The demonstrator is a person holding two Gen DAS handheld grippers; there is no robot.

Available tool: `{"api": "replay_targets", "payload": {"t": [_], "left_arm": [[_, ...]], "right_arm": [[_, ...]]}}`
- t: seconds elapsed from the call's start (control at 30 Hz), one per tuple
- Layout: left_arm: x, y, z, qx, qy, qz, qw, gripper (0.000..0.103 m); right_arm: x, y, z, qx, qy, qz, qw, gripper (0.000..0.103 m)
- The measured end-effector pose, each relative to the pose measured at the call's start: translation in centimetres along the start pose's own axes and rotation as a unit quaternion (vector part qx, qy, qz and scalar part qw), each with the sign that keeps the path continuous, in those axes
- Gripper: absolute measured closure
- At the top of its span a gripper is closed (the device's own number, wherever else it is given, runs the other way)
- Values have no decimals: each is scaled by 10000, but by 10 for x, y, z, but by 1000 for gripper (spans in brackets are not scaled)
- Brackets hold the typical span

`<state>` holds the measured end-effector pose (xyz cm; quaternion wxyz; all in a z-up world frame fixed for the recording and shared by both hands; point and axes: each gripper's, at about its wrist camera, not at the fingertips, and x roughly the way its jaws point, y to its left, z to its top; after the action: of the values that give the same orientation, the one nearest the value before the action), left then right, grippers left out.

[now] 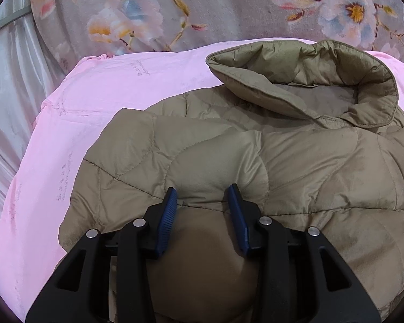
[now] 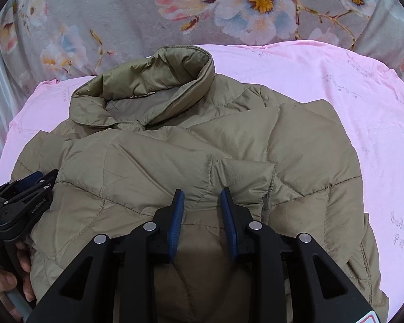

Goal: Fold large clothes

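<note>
We work over a grey floral-printed plush blanket (image 1: 229,8), which fills the far side of both views. On it lies a pale pink quilted bed cover (image 1: 75,123), and this carries our garment.

The khaki quilted puffer jacket (image 2: 191,156) lies across the middle of the pink cover, collar (image 2: 148,80) toward the far edge, standing up and open. The body looks already drawn in on itself, with padded panels lapped over one another, so we judge the fold part done: sides in, and the lengthwise fold from the near hem toward the collar not yet made.

Our left gripper (image 1: 202,196) hangs over the near part of the jacket, its blue-padded fingers parted with a bulge of fabric between them; they grasp nothing that we can see. Our right gripper (image 2: 202,197) stands the same way, somewhat apart, tips at the cloth but not closed on it. The left tool also shows at the left border of the right view, with the person's hand (image 2: 10,277) behind it.

Next we would need both jaws to close on the near edge and carry it together toward the collar, level, as the puffy filling will spring back.

Bare pink cover lies open to the left, the right and beyond the collar.
</note>
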<state>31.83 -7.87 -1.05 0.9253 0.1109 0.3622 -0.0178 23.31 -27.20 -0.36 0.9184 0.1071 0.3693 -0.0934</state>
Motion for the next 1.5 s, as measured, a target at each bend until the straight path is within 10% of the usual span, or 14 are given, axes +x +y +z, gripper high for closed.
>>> {"api": "replay_targets", "payload": {"t": [0.27, 0.37, 0.63, 0.73, 0.8, 0.83, 1.13, 1.5], "left_arm": [[-14, 24, 7, -269, 182, -681, 9971, 49], [-33, 47, 27, -733, 65, -1271, 9892, 33], [19, 48, 89, -1674, 651, -2279, 9570, 30], [45, 36, 89, -1696, 853, -2145, 9581, 43], [54, 30, 84, -1594, 969, -2158, 9584, 68], [57, 28, 80, -1535, 995, -2256, 9569, 87], [64, 14, 53, -812, 451, -1863, 9781, 93], [65, 7, 49, -549, 138, -1641, 9848, 92]], "right_arm": [[-6, -2, 7, -51, 216, 174, 9996, 62], [-24, -8, 21, 161, 36, 523, 9985, 48], [-3, -15, 79, 1291, 60, 1515, 9800, 44], [22, -13, 88, 1353, 231, 1327, 9816, 52], [33, -11, 88, 1236, 353, 1323, 9828, 96], [36, -11, 87, 1143, 403, 1323, 9838, 97], [49, -21, 67, 548, 291, 941, 9936, 102], [66, -20, 55, 499, 399, 891, 9940, 103]]}}
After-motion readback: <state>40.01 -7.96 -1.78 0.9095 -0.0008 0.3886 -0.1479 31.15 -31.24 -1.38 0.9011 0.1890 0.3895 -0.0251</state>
